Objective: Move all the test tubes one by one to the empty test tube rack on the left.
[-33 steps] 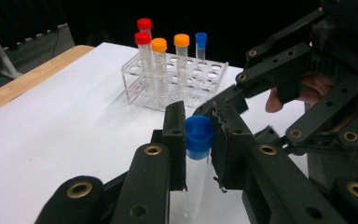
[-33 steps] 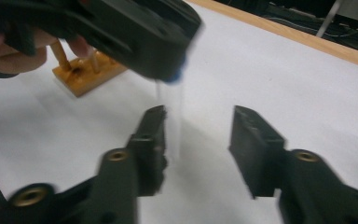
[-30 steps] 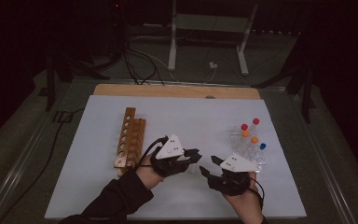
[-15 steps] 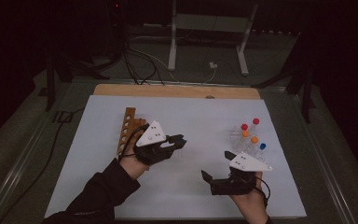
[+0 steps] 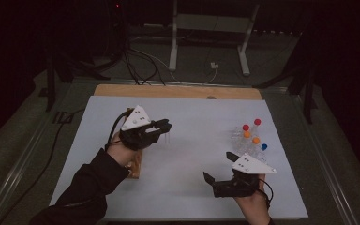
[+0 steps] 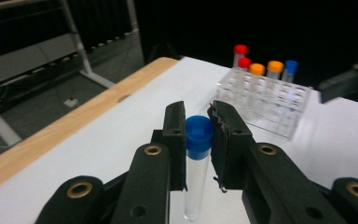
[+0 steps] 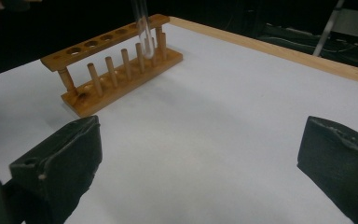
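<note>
Now the left claw (image 6: 198, 135) pinches a blue-capped tube (image 6: 196, 168) above the wooden rack (image 7: 114, 63); keep it straight and lower slowly into a hole, while the right claw (image 5: 221, 168) waits wide open, empty

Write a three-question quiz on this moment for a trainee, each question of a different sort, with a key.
1. True or false: the left gripper is shut on a blue-capped tube.
2. Multiple choice: the jaws of the right gripper stand (A) wide apart with nothing between them, (B) shut on an orange cap, (C) closed around a wooden peg.
3. Fill in: the capped tubes still in the clear rack have two red caps, two orange caps and one ____ cap.

Key: 1 true; 2 A; 3 blue.
</note>
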